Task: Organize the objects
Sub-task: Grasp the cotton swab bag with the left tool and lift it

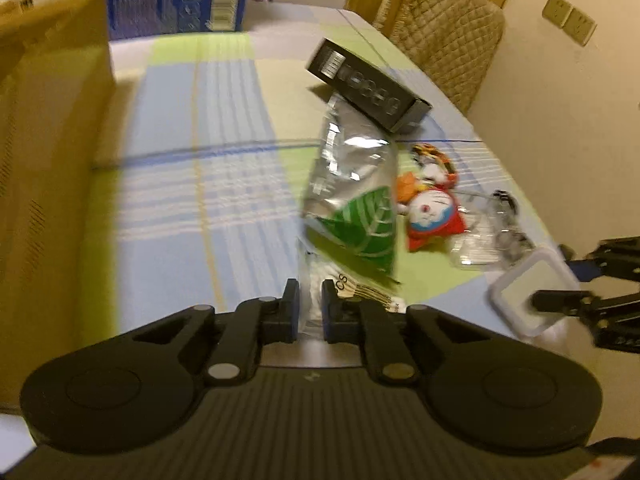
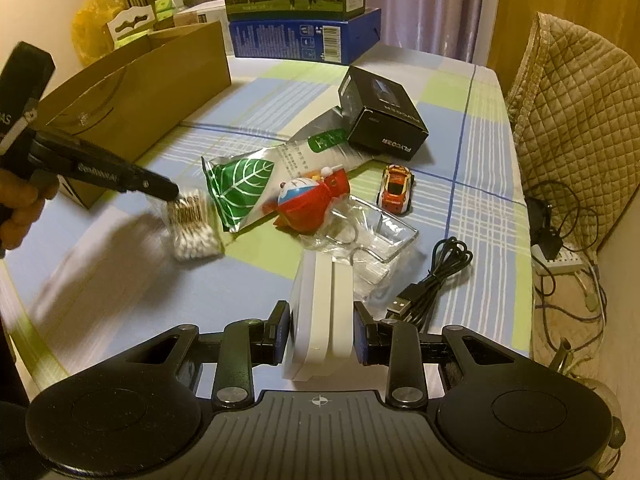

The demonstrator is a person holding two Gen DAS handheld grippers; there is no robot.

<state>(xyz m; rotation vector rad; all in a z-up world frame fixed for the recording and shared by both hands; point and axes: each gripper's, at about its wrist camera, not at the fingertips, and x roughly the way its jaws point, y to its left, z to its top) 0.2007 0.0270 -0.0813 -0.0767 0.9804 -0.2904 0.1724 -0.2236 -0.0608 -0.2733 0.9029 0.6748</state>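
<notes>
My left gripper [image 1: 310, 308] is shut on a clear bag of cotton swabs [image 2: 192, 226] and holds it just above the cloth; the bag also shows between its fingers [image 1: 312, 280]. My right gripper [image 2: 320, 332] is shut on a white flat case [image 2: 320, 312], held on edge; the case also shows in the left wrist view [image 1: 528, 292]. On the cloth lie a silver packet with a green leaf [image 2: 240, 188], a red and blue Doraemon toy [image 2: 304, 204], a toy car [image 2: 396, 188], a black box [image 2: 380, 120] and a clear plastic tray [image 2: 376, 240].
An open brown cardboard box [image 2: 136, 92] stands at the left of the table. A blue box [image 2: 304, 36] with a milk carton on it stands at the back. A black USB cable [image 2: 436, 276] lies at the right. A padded chair [image 2: 576, 112] stands beside the table.
</notes>
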